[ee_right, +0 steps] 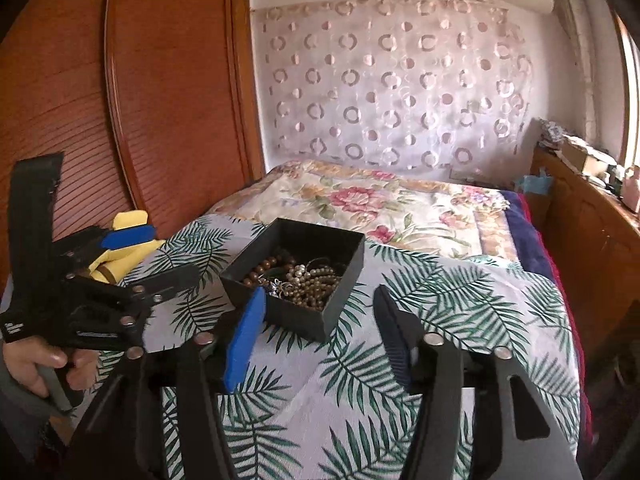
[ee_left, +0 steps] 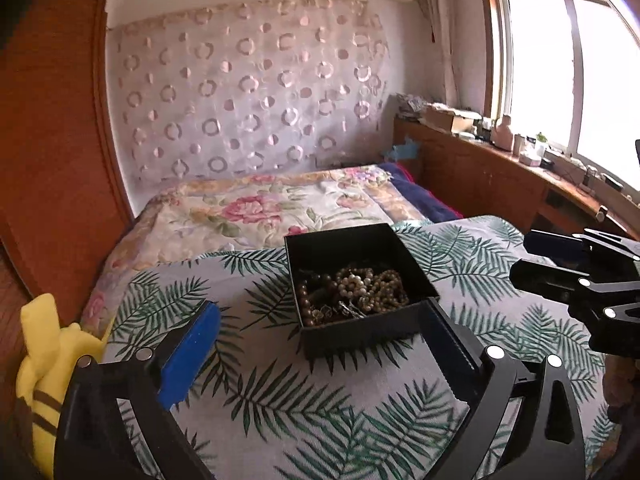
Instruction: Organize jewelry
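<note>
1. The left gripper [ee_left: 320, 340] and the right gripper [ee_right: 320, 328] are both standing open, holding nothing.
2. The square black cardboard box [ee_left: 360, 276] of beaded jewelry [ee_left: 356, 294] is sitting just ahead of both.
3. Sorting seems to be ending or pausing; the next move probably needs reaching into the box.

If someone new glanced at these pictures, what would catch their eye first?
Probably the black box heaped with bead necklaces, sitting open on the palm-leaf cloth in the middle. Next, the floral quilt behind it and the yellow plush toy at the cloth's left edge.
</note>
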The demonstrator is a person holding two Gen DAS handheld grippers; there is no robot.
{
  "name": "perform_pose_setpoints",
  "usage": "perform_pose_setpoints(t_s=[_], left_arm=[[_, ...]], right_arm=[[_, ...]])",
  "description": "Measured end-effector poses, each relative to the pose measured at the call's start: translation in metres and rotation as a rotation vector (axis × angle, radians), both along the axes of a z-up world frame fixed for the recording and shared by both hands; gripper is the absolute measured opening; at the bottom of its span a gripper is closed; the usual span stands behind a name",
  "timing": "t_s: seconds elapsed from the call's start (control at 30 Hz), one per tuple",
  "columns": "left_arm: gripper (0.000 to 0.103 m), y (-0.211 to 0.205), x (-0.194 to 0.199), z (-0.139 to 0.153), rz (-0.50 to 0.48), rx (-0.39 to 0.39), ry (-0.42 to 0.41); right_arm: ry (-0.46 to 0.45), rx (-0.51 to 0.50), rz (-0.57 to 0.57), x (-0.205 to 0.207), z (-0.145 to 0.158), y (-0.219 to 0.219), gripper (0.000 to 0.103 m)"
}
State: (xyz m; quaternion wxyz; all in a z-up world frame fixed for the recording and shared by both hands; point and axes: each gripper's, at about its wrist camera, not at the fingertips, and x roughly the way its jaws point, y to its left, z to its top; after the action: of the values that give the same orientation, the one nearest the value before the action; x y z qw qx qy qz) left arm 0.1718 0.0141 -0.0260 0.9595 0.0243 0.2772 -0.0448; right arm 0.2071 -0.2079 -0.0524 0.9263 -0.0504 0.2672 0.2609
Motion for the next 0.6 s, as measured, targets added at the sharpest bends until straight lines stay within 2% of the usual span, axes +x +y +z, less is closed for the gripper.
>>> perform_pose_setpoints(t_s=[0.17,0.33,0.6], left_arm=[[0.095,0.000,-0.030,0.010,0.011,-0.007,-0.034],[0.095,-0.003,-0.057,0.012,0.035,-0.004,-0.059],[0.095,-0.001,-0.087,0.014,0.079,-0.018,-0.072]], right_arm=[[-0.034,0.034,-0.067,-0.026,0.004,-0.016,0.086],[-0.092,0.063,-0.130,-0.055,0.008,-0.034,0.101],[-0.116,0.091,-0.177,-0.077,0.008,-0.045,0.101]])
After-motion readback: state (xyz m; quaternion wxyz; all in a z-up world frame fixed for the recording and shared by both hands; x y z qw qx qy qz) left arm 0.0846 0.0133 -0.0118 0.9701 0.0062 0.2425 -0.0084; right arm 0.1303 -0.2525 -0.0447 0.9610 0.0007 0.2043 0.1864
